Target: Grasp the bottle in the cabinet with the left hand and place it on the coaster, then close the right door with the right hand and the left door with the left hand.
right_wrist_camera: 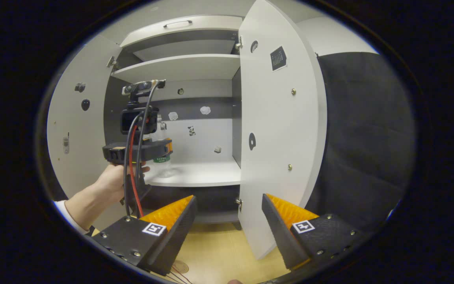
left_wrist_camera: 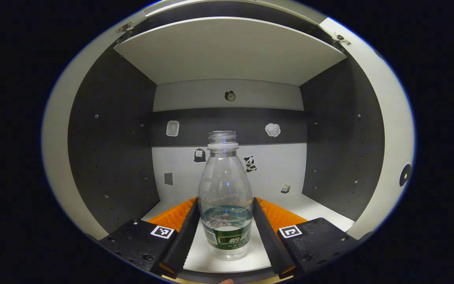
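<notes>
My left tongs (left_wrist_camera: 226, 221) close on the bottle (left_wrist_camera: 225, 197), both fingers pressed against its sides just above the label. The bottle stands upright on the cabinet shelf (left_wrist_camera: 321, 211) near its front edge, long axis vertical, open neck up, with water in its lower part. In the right gripper view the left tongs and the hand (right_wrist_camera: 112, 179) holding them hide most of the bottle. My right tongs (right_wrist_camera: 229, 215) hang wide apart and empty over the bench (right_wrist_camera: 219, 252), before the open right door (right_wrist_camera: 274, 130). The left door (right_wrist_camera: 73, 130) stands open. A round thing at the bench's near edge is cut off; I cannot tell whether it is the coaster.
</notes>
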Demonstrator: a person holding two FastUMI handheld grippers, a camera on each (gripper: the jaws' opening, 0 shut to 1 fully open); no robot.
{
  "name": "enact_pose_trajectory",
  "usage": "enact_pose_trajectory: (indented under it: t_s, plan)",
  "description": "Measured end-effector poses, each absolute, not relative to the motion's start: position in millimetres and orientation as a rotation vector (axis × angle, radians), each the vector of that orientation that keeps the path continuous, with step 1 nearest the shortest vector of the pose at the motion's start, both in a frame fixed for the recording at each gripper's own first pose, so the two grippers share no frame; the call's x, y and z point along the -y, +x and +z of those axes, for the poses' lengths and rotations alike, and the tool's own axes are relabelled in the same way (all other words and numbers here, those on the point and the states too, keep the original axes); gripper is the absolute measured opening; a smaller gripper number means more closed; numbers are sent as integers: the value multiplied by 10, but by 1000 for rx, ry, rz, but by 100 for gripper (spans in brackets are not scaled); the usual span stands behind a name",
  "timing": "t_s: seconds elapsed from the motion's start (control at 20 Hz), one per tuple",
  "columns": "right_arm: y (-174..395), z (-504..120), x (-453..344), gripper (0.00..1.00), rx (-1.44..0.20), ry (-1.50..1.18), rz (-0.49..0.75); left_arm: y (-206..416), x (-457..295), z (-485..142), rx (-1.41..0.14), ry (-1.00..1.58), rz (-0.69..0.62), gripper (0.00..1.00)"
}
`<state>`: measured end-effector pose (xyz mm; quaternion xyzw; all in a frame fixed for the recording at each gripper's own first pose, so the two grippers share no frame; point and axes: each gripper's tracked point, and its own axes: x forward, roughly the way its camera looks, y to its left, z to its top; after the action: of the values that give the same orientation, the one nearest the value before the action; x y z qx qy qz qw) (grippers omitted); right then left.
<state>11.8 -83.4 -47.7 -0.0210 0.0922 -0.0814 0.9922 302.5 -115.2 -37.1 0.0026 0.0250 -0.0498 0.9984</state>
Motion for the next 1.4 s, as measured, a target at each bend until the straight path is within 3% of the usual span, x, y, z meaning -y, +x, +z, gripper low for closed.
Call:
enact_pose_trajectory:
  t_s: [0.55,1.0,1.4]
  plan:
    - [-203,-623,762,100,-205,-12,-114,1640,1042,-50,50,-32,-143,81]
    - [-571,-1053,930,100,-290,32,-121,555,1088,-1474,-108,79,-133,81]
    - [-874,-1595,1180,100,-416,6,-135,69,1204,-2499,-199,96,-153,81]
